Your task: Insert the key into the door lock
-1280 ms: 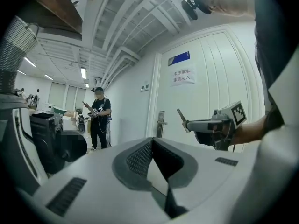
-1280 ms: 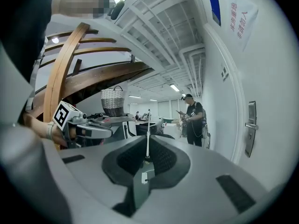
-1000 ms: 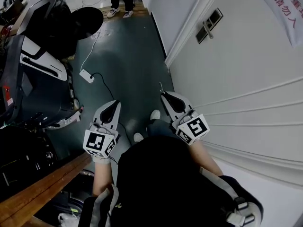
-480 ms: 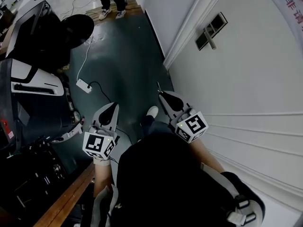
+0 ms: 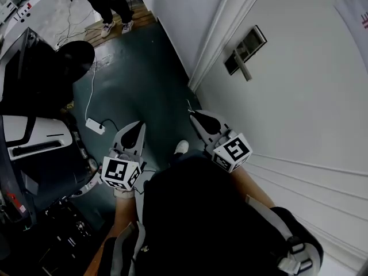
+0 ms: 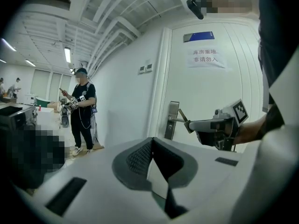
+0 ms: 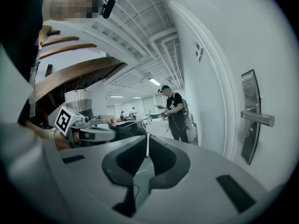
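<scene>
From the head view, the door lock (image 5: 244,50) has slid lower and nearer than it sat a second ago, while my two grippers keep their places ahead of me, so I judge I am closing on the door (image 5: 299,114) and the insertion itself has not begun. My right gripper (image 5: 195,117) is clamped on the key (image 5: 188,105), a thin sliver poking past its tip, well short of the lock; my left gripper (image 5: 137,127) is closed with nothing in it. Below them lies a dark green floor (image 5: 155,73), with a white power strip (image 5: 94,126) and its cable toward the floor's left edge, beside dark machines (image 5: 34,148). In the left gripper view its jaws meet on nothing, and past them the right gripper aims the key toward the lock plate, beneath a paper notice (image 6: 206,59); a person (image 6: 82,111) stands further along the wall. In the right gripper view the key's blade stands pinched between the jaws, the lever handle (image 7: 257,118) at right, a woven basket (image 7: 78,101) at left
</scene>
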Available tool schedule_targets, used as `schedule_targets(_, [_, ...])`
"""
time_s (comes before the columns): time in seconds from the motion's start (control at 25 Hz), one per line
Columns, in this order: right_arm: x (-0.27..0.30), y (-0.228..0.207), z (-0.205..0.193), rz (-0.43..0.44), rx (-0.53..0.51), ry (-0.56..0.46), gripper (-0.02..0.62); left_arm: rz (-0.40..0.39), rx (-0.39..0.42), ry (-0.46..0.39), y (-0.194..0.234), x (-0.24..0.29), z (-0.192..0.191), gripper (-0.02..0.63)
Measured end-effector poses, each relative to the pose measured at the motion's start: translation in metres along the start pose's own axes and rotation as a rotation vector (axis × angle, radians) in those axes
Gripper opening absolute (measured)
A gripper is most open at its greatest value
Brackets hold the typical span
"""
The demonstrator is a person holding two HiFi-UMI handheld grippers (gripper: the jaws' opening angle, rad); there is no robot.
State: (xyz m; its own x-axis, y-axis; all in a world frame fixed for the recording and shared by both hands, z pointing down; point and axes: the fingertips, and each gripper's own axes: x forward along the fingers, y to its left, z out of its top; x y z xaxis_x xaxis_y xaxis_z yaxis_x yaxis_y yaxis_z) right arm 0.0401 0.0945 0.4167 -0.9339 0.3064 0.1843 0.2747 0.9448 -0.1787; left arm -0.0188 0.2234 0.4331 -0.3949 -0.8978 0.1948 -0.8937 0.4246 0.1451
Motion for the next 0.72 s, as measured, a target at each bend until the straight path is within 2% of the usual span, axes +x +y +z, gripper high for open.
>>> schedule_targets(0.24, [-0.002,-0.059,0.003,-0.073,0.11,-0.059,0.032,-0.061,0.014,0.031,-0.001,0.065,0.014,0.008])
schedule_targets(0.72, [-0.017,-0.142,-0.015,-0.261,0.353,-0.139,0.032,-0.279,0.073,0.114,-0.019,0.164,0.026,0.008])
